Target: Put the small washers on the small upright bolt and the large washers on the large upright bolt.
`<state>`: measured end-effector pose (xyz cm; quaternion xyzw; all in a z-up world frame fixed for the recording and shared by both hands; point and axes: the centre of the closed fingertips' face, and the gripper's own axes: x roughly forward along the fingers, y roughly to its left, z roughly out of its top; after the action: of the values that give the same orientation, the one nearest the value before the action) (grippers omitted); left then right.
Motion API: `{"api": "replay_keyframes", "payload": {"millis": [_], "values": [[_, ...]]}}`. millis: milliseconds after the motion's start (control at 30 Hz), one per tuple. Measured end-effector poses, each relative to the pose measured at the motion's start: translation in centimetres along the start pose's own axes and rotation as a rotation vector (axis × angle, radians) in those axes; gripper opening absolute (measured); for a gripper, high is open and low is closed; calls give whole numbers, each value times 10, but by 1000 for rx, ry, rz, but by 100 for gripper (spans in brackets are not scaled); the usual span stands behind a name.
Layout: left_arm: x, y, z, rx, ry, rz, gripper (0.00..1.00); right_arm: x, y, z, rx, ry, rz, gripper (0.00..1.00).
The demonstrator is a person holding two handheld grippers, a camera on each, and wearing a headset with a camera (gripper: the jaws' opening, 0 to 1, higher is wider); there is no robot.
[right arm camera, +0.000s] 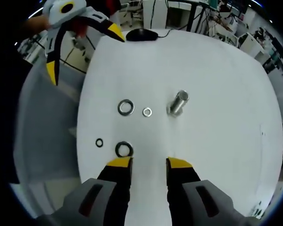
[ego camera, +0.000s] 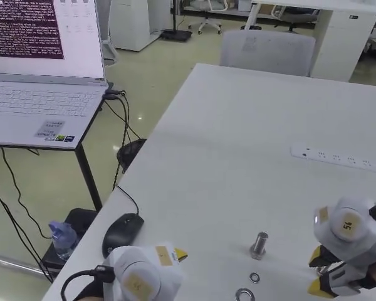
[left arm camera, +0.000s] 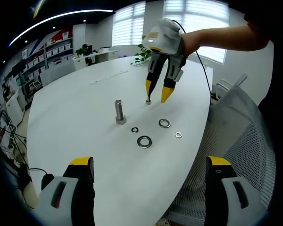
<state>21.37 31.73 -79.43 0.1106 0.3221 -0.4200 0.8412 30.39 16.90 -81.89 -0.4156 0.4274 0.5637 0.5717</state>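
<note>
We hover right tongs [left arm camera: 157,94], released, by small bolt [left arm camera: 148,100]; left tongs [left arm camera: 148,162] released too. No washer threaded yet. Next, we reckon: pinch small washer [left arm camera: 135,129] off surface [left arm camera: 85,94].

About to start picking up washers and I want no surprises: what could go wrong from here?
The right gripper has its tips right by the small bolt; a nudge could topple it. The washers lie flat, and the small washer nearest the edge of the table might slide off if pushed. Large and small washers lie mixed, so one could end up on the wrong bolt.
</note>
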Motion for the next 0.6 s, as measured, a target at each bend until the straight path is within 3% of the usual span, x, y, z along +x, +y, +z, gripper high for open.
{"api": "replay_keyframes", "payload": {"millis": [467, 600], "values": [[0, -3, -3, 6, 7, 0, 98, 3, 29, 4, -29, -20, 15, 29], [0, -3, -2, 7, 3, 1, 97, 8, 43, 6, -37, -26, 32, 29]]}}
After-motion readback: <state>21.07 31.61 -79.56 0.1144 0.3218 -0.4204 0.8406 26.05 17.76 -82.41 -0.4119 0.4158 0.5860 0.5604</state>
